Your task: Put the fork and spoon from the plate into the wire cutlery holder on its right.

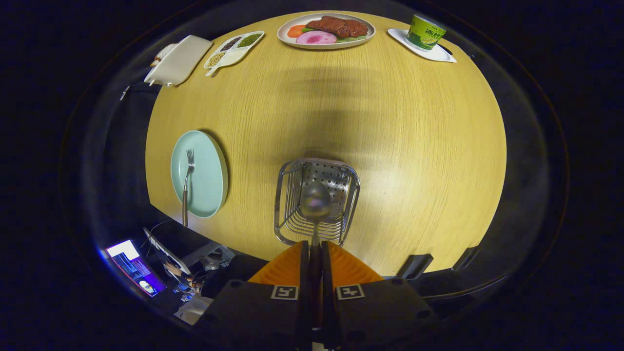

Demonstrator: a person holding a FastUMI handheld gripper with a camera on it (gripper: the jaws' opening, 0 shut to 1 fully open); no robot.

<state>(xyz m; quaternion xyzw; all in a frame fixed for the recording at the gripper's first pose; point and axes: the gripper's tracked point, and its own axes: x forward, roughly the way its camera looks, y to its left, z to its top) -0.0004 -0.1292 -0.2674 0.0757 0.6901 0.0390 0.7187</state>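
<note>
Over square steel wire cutlery holder | gripper clamping shiny metal spoon handle | lowering bowl-first, keeping centred | steel fork waiting on pale-blue round plate

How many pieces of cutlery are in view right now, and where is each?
2. The fork lies on the light blue plate, left of the wire cutlery holder. The spoon is clamped between the gripper fingers, its bowl over the holder.

One fork, one spoon and one wire cutlery holder sit on the table. Plates and dishes number five: a blue plate, a food platter, a divided dish, two white ones. One green cup.
</note>
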